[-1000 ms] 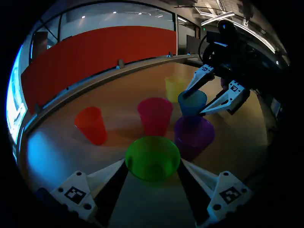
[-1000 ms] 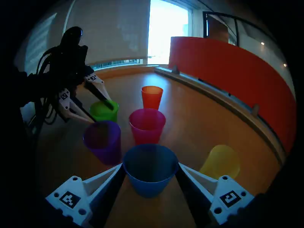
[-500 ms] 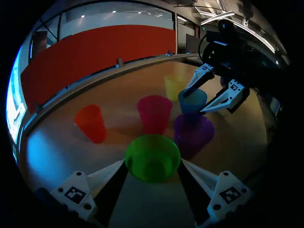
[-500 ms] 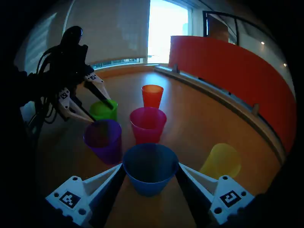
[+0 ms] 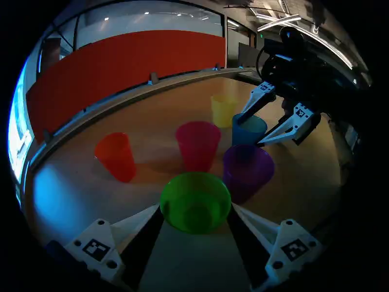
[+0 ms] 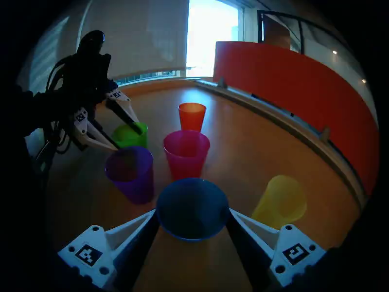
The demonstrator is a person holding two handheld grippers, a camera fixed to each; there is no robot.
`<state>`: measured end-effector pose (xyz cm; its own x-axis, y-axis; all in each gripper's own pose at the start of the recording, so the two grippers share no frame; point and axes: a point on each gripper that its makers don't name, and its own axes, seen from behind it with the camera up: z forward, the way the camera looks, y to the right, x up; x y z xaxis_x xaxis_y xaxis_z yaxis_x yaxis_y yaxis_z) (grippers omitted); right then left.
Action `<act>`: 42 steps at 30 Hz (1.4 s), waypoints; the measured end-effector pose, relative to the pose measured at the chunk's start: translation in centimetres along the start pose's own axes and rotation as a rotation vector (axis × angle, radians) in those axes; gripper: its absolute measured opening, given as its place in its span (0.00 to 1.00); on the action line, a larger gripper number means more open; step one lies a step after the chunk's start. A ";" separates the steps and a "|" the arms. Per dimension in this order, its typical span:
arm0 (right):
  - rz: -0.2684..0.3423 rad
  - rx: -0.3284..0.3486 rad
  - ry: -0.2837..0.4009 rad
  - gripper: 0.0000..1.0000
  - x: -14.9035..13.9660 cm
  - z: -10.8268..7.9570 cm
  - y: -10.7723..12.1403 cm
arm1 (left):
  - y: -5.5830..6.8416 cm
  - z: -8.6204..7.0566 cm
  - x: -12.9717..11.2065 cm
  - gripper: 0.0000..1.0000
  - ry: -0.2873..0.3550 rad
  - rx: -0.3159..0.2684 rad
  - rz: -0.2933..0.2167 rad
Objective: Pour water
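our left hand-held gripper is clenched on the green cup, a finger pressing each side. our right hand-held gripper grasps the blue cup the same way, its open mouth turned up toward the camera. just ahead of the right hand-held gripper stands the pink cup, with the purple cup ahead to its left and the orange cup farther ahead. the yellow cup sits off to its right. these four stand on the wooden desk. seen from the left hand-held gripper, the blue cup is ahead and to the right, just behind the purple cup. we cannot tell whether either held cup contains water.
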<state>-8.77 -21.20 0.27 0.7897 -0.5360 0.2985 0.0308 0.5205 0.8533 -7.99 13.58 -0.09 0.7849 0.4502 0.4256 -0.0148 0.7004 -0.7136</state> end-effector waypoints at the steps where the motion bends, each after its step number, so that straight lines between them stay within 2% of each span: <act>1: 0.000 0.000 0.002 0.97 0.0 0.0 0.0 | 0.0 0.0 0.0 0.86 -0.001 0.000 0.001; 11: -0.006 -0.006 0.004 0.98 0.0 -0.4 0.1 | 0.0 0.1 0.2 0.87 0.002 0.002 -0.006; 18: -0.010 -0.010 0.005 0.98 0.0 -0.7 0.1 | -0.1 -0.3 0.8 0.91 0.019 -0.006 -0.032; 30: -0.022 -0.018 0.011 0.98 0.0 -1.5 -0.1 | -0.2 -1.1 0.8 0.91 0.019 0.012 -0.016; 42: -0.029 -0.040 0.025 0.98 -0.1 -3.1 -0.3 | 0.0 -2.5 0.9 0.91 0.027 0.038 -0.001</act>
<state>-6.93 -19.25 -1.32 0.8029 -0.5352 0.2625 0.0780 0.5309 0.8438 -5.74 12.55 -1.11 0.8012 0.4352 0.4107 -0.0375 0.7215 -0.6914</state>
